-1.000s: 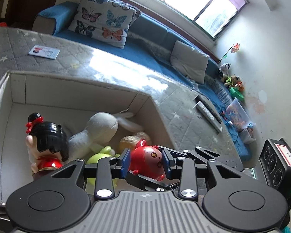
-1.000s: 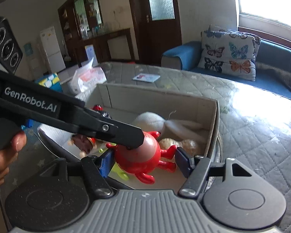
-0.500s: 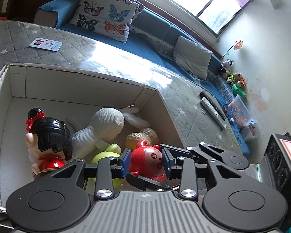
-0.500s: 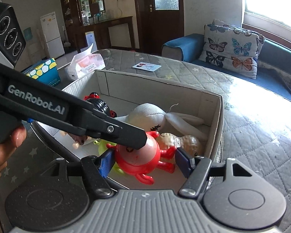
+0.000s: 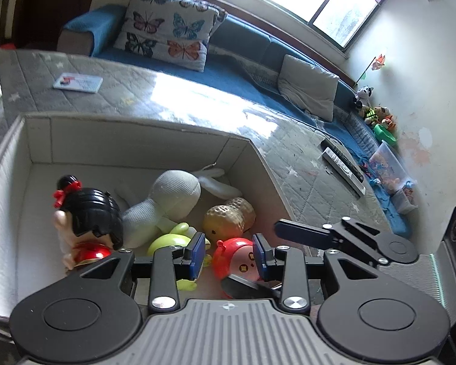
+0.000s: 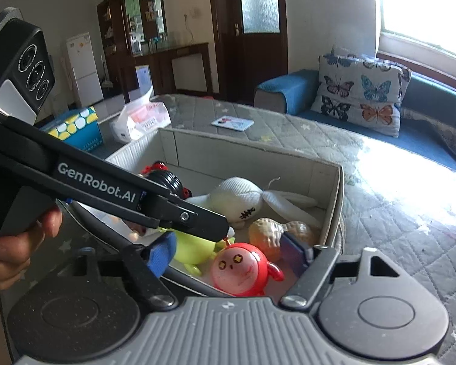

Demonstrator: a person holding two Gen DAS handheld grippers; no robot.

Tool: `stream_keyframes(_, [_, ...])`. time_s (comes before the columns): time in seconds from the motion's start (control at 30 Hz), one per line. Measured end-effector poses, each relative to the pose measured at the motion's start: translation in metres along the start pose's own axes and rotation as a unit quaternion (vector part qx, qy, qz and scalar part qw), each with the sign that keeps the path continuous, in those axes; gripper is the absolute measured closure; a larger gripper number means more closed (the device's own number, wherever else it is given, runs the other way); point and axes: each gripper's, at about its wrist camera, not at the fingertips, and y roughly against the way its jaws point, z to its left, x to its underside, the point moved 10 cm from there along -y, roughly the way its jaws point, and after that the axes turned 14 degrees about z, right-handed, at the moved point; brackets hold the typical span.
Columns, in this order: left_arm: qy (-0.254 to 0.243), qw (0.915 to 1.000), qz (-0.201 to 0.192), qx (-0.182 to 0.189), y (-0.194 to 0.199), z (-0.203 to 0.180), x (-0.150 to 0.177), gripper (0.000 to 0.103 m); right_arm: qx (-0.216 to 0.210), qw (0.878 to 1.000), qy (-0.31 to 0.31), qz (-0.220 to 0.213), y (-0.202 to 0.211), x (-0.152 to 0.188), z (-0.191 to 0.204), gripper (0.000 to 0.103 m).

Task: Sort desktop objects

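Red round-headed toy [image 6: 243,269] lies in cardboard box [image 5: 136,149] — peanut toy [image 5: 229,220] just behind; left gripper [image 5: 228,251] and right gripper [image 6: 228,252] both spread, released.

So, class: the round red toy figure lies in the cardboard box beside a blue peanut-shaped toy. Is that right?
Not quite: the peanut-shaped toy is tan, not blue, as the left wrist view shows. The round red toy figure does lie in the cardboard box beside it.

Lying between the spread fingers of the left hand-held gripper [image 5: 228,254]: red round-headed toy [image 5: 236,258], face up, in the cardboard box [image 5: 130,149]. Sitting just beyond it: peanut toy [image 5: 228,217], yellow-green toy [image 5: 167,238], white plush rabbit [image 5: 170,194]; black-haired doll [image 5: 88,219] standing left.
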Motion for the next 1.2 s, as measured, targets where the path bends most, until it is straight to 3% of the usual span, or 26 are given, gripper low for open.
stream_keyframes(0.13, [-0.012, 0.9995, -0.015, -0.024, 0.014, -0.003, 0.006, 0.066, 0.000, 1.000, 0.000, -0.016, 0.014, 0.004, 0.007, 0.018])
stream_keyframes(0.4, [-0.046, 0.9944, -0.047, -0.083, 0.047, -0.011, 0.028, 0.066, 0.006, 0.999, -0.018, -0.035, 0.034, 0.020, 0.018, 0.014])
stream_keyframes(0.53, [-0.060, 0.9913, -0.057, -0.103, 0.058, -0.015, 0.044, 0.066, 0.010, 0.999, -0.027, -0.042, 0.043, 0.029, 0.023, 0.000])
stream_keyframes(0.9, [-0.090, 0.9809, -0.088, -0.148, 0.075, -0.013, 0.093, 0.065, 0.032, 0.997, -0.030, -0.059, 0.061, 0.058, 0.049, 0.000])
stream_keyframes(1.2, [-0.060, 0.9775, -0.106, -0.172, 0.081, 0.008, 0.117, 0.065, 0.040, 0.997, -0.043, -0.052, 0.056, 0.080, 0.062, 0.000])
